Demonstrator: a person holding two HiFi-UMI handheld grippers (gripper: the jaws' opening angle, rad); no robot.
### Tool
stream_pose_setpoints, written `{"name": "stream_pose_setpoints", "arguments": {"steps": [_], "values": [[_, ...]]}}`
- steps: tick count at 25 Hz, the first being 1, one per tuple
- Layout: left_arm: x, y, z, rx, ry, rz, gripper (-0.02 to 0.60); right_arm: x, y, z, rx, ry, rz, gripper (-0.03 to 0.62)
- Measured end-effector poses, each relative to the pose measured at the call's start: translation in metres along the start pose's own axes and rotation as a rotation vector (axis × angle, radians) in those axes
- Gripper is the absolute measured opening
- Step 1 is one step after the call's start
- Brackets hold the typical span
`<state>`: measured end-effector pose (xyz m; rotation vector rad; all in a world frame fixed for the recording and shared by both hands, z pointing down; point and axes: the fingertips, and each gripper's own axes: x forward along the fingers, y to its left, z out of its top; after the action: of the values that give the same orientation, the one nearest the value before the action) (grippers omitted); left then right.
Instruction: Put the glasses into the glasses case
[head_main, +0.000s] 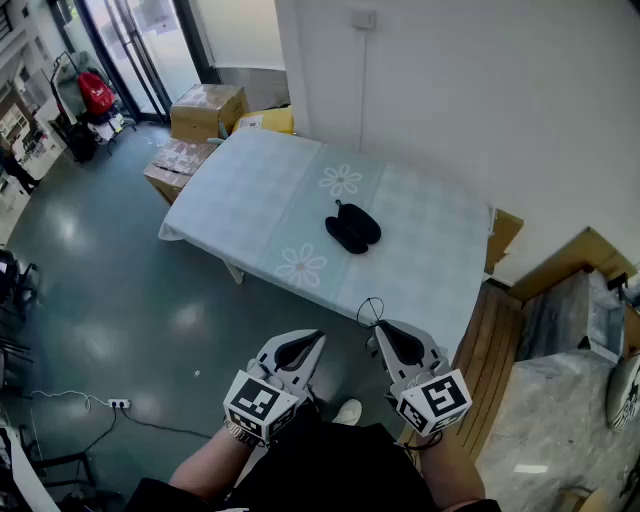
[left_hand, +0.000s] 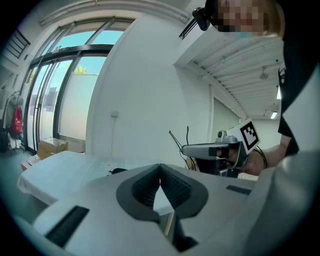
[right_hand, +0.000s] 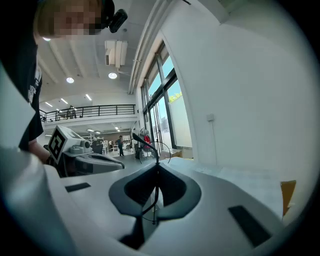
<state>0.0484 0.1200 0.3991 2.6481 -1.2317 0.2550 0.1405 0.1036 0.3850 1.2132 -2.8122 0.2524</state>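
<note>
A black glasses case (head_main: 352, 228) lies near the middle of a table under a pale blue flowered cloth (head_main: 260, 190); it shows as two dark lobes side by side. Thin wire-framed glasses (head_main: 370, 310) are pinched in my right gripper (head_main: 378, 325), well short of the table's near edge and apart from the case. In the right gripper view the dark wire (right_hand: 153, 197) runs up between the shut jaws of the right gripper (right_hand: 157, 169). My left gripper (head_main: 318, 336) hangs beside it, shut with nothing in it. The left gripper (left_hand: 160, 167) also sees the right gripper (left_hand: 186, 149).
Cardboard boxes (head_main: 205, 110) stand on the floor past the table's far left corner, another box (head_main: 503, 238) at its right end. A wooden platform (head_main: 495, 345) lies to the right. A power strip (head_main: 118, 403) and cable lie on the floor at left. A white wall backs the table.
</note>
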Motion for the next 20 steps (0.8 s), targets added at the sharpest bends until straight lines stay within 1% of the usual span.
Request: {"name": "stream_pose_setpoints", "arguments": {"steps": [6,15,20], "values": [[0.0003,-0.0035,-0.005,0.015,-0.008,-0.037,0.028,0.0009,-0.0005,-0.0036,0.016,0.007,-0.004,0.028],[-0.0027,-0.0014,-0.0074,0.017,-0.003,-0.043,0.028,0.0015,0.0016,-0.0041,0.028,-0.002,-0.012,0.029],[-0.0009,0.0016,-0.0044,0.022,-0.007,-0.052,0.028,0.004,-0.0023,0.0005,0.032,-0.017,-0.031,0.029]]}}
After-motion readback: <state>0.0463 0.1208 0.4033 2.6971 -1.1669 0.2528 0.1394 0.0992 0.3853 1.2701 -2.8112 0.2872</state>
